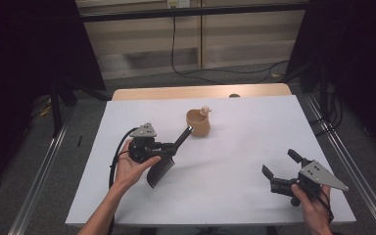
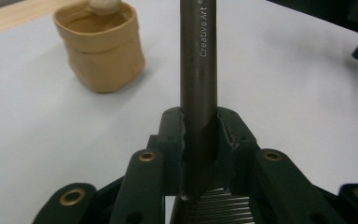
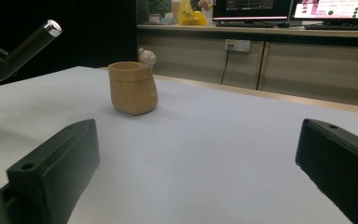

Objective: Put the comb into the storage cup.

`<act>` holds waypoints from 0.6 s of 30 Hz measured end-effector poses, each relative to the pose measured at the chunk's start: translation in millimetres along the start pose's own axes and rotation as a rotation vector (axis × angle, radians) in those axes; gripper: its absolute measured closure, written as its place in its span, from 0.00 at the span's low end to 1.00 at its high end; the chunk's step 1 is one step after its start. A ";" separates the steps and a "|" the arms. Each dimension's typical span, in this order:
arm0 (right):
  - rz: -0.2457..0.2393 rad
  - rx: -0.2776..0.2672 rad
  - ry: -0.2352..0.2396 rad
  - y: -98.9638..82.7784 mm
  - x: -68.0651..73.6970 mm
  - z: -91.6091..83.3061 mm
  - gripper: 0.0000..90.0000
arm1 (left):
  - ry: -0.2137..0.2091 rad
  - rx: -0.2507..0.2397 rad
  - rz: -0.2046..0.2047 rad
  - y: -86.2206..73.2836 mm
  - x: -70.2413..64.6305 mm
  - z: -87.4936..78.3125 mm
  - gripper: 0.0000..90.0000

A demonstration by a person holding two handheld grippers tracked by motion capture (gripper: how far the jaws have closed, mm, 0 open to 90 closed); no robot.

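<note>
- Nearest the high camera are my two forearms, coming in from six o'clock, one at the lower left and one at the lower right.
- My left gripper (image 1: 169, 148) sits left of centre on the white table (image 1: 235, 161), held in my left hand (image 1: 136, 169), with its grey three-cornered plate on top.
- Its jaws are clamped tight on a dark brush (image 1: 162, 164): the round handle runs out between them toward one o'clock, and the wide black bristle fan hangs from the back toward six o'clock.
- Through the left gripper view the handle (image 2: 198, 70) rises straight up the middle at twelve o'clock, gripped on both sides by the black pads, with "Creative Art" printed along it.
- At the bottom of that view I see the ribbed ferrule of the brush just behind the jaws.
- A tan pouch-shaped cup (image 1: 198, 122) stands upright a little beyond the table's centre, at about one o'clock from my left gripper, with a small pale knob on its rim.
- From above, the handle tip ends just beside the cup's left wall; I cannot tell whether they touch.
- In the left gripper view the cup (image 2: 100, 49) sits at ten o'clock, apart from the handle.
- My right gripper (image 1: 281, 169) rests at the lower right of the table in my right hand (image 1: 316, 208), jaws spread wide with nothing between them, pointing toward ten o'clock.
- Looking along those wide jaws in the right gripper view, the cup (image 3: 133, 87) stands at eleven o'clock, well apart, and the handle's silver end (image 3: 51, 27) pokes in at ten o'clock.
</note>
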State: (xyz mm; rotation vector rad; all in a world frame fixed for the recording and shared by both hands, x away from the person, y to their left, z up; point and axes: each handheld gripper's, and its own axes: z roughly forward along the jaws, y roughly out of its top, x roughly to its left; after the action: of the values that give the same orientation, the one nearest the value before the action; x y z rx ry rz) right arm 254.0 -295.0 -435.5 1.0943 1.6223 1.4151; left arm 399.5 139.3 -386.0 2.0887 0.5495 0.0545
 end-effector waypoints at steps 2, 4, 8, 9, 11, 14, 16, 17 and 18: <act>-0.013 0.008 0.018 1.1 1.4 1.2 0.00 | -0.015 0.004 0.005 0.5 -2.3 1.6 0.81; -0.025 0.012 0.031 1.8 3.0 2.5 0.00 | -0.023 0.012 0.021 1.3 -5.6 3.1 0.81; -0.016 0.010 0.040 6.7 8.8 6.4 0.00 | -0.051 0.018 0.033 3.8 -11.8 6.6 0.81; -0.016 0.010 0.040 6.7 8.8 6.4 0.00 | -0.052 0.020 0.039 4.3 -12.7 6.9 0.81; -0.019 0.011 0.048 8.0 11.2 7.8 0.00 | -0.057 0.024 0.050 5.6 -15.3 7.1 0.81; -0.020 0.023 0.073 12.1 17.5 12.4 0.01 | -0.060 0.025 0.060 7.0 -17.5 6.4 0.81; -0.017 0.029 0.100 16.3 22.3 16.0 0.01 | -0.063 0.021 0.063 7.6 -18.9 6.4 0.81; -0.025 0.035 0.113 18.9 25.0 18.2 0.00 | -0.063 0.021 0.063 7.6 -18.9 6.4 0.81; -0.025 0.035 0.113 18.9 25.0 18.2 0.00 | -0.065 0.023 0.063 7.8 -19.5 6.6 0.81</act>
State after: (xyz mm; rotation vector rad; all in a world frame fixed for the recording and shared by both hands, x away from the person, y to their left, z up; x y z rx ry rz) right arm 263.6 -264.1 -419.1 1.0267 1.7401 1.4597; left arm 386.4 122.6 -379.9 2.1223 0.4477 0.0166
